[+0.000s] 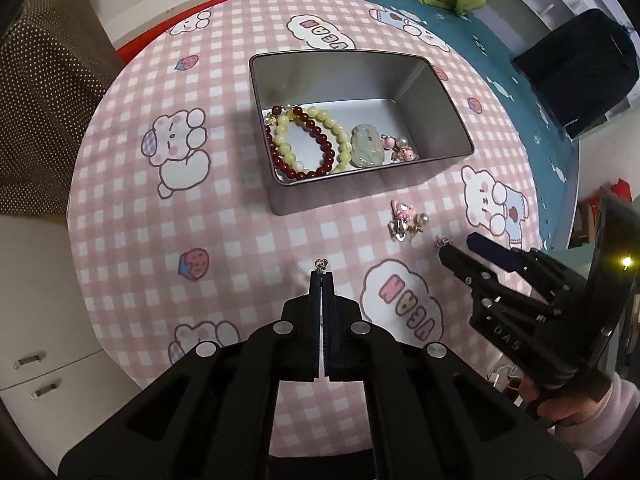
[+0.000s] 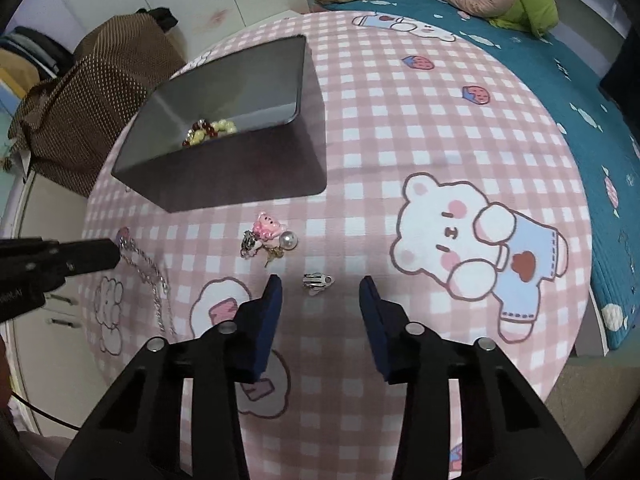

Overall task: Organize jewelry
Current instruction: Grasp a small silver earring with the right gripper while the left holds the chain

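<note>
**Operator:** Right wrist view puts the small silver clip earring point(image 2: 317, 282) on the pink checked tablecloth point(image 2: 400, 128), just ahead of the right gripper point(image 2: 320, 284) and between its two pads, which stand apart and touch nothing.

**Partner:** How do you expect it to handle?

**Operator:** I judge it very light, stiff metal, probably slippery and easy to flick away. I'd close on its flat middle, not on the hinge end. Its long axis runs left to right across the gap, roughly in line with the closing direction, so it may skate unless the pads come down low around it.

**Partner:** And your left side?

**Operator:** My left gripper point(image 1: 321, 274) is clamped together on a thin silver chain point(image 2: 150, 276). Only a tiny clasp shows at the tips in the left wrist view; the right wrist view shows the chain trailing from the tips toward me over the cloth. It's limp, so it will swing and drag.

**Partner:** Where does it all go?

**Operator:** Into the grey metal tin point(image 1: 436, 96) at the far side, open top up. Bead bracelets point(image 1: 304, 140) and a pale jade pendant point(image 1: 366, 146) already lie inside. A pink bear charm point(image 2: 267, 227) with a pearl lies near the tin's front wall, between it and the earring.
</note>
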The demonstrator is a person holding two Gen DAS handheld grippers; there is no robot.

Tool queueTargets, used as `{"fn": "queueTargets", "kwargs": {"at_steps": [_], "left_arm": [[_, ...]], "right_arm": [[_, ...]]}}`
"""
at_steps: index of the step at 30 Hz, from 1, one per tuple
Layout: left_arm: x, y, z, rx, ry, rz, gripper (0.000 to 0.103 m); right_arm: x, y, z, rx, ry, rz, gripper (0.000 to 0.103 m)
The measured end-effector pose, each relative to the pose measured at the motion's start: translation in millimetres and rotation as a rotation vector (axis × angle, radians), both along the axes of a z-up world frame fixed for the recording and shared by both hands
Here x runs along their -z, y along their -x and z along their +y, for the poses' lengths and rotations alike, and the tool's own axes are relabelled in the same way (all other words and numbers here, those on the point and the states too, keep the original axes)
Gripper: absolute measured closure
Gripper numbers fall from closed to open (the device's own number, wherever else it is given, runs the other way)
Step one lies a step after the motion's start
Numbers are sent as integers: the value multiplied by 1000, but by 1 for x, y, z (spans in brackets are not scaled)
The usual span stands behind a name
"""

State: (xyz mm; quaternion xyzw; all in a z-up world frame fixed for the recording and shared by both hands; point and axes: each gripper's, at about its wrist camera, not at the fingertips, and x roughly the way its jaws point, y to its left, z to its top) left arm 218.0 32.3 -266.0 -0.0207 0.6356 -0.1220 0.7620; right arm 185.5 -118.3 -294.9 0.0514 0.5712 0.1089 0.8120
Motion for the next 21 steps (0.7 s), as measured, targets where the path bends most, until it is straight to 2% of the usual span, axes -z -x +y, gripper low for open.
{"fn": "queueTargets", "kwargs": {"at_steps": [4,6,9,15,21], "left_arm": [[6,-1,0,-10,-2,13,103],[8,-1,0,-17,-6,12,103],[10,-2,-1,-19,-9,8,103],[5,-3,-3,-25,3,-12,103],[-17,-3,-3,-26,51,-54,103]], "right_arm": [[4,-4,0,13,-8,-8,71],[5,-4,2,0,0,-12,80],[7,-3,5,-16,24,-25,87],[5,-3,4,-13,28,-30,88],[-22,-6,-3,3,22,-100,88]]}}
